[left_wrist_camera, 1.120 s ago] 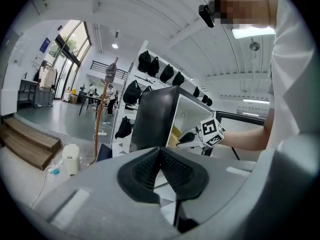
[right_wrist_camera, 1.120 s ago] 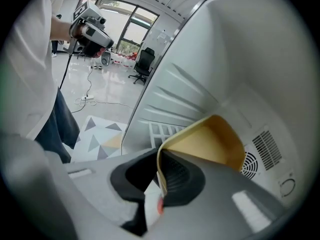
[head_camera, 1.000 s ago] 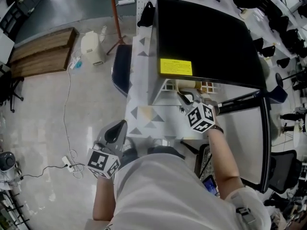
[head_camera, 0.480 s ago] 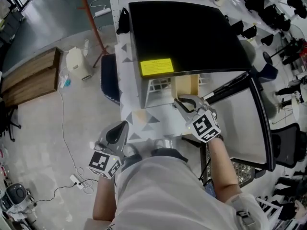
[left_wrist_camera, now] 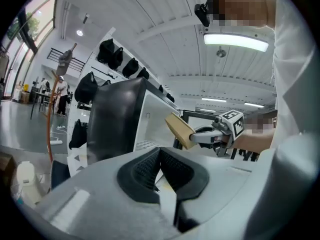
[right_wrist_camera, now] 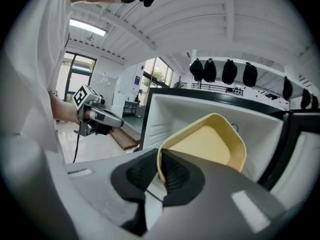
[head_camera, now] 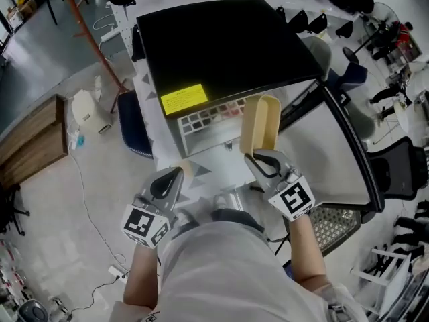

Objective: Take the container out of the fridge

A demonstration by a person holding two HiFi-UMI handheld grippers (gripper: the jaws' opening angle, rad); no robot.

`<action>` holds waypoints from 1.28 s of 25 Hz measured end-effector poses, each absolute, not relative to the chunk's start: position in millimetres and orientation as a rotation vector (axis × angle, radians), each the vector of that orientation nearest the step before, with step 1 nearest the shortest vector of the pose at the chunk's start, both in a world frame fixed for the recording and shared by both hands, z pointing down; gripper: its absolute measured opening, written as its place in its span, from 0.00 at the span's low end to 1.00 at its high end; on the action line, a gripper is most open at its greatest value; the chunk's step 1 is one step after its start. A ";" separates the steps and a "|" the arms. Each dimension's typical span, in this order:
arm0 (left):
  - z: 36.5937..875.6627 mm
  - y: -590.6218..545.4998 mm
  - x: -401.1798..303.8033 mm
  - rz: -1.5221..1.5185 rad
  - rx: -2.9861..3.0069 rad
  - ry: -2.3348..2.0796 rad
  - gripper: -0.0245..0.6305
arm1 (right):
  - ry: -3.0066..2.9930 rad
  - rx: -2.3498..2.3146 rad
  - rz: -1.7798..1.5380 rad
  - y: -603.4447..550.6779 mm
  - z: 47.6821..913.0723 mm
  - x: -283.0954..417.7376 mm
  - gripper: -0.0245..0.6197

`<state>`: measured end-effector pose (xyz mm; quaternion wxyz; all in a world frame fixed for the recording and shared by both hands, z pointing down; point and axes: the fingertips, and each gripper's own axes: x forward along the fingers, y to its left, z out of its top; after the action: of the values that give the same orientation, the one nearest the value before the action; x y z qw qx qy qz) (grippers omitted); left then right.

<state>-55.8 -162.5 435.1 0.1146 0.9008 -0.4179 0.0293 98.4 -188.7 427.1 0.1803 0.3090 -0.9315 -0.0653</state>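
Observation:
A shallow tan container point(head_camera: 260, 123) hangs in front of the open black fridge point(head_camera: 221, 45), outside its white shelves. My right gripper point(head_camera: 258, 158) is shut on the container's near rim; in the right gripper view the rim point(right_wrist_camera: 161, 160) sits pinched between the pads and the tray point(right_wrist_camera: 210, 141) stretches away toward the fridge. My left gripper point(head_camera: 164, 183) stays low at the left, shut with nothing in it. In the left gripper view the container point(left_wrist_camera: 179, 130) and the right gripper point(left_wrist_camera: 220, 131) show beyond the closed jaws point(left_wrist_camera: 160, 166).
The fridge door point(head_camera: 348, 159) stands swung open to the right. A white egg-tray shelf point(head_camera: 208, 121) shows inside the fridge below a yellow label point(head_camera: 184, 100). A wooden bench point(head_camera: 30, 149) and a white appliance point(head_camera: 87, 109) stand on the floor at left.
The right gripper has drawn the container out of the fridge toward the person. The head view has swung, so the fridge sits farther left. The left gripper has held still.

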 end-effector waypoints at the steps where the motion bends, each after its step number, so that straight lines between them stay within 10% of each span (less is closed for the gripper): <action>1: 433.5 -164.1 -49.8 0.083 2.660 -1.195 0.05 | -2.654 0.913 -0.163 -183.7 422.6 103.2 0.07; 32: 417.3 -173.1 38.9 0.056 2.826 -0.873 0.05 | -2.719 1.419 0.018 -120.0 416.4 190.0 0.07</action>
<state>38.9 -173.1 417.3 0.0913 0.9513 -0.2939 0.0189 190.0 -120.0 416.4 0.0373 0.4623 -0.8859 0.0059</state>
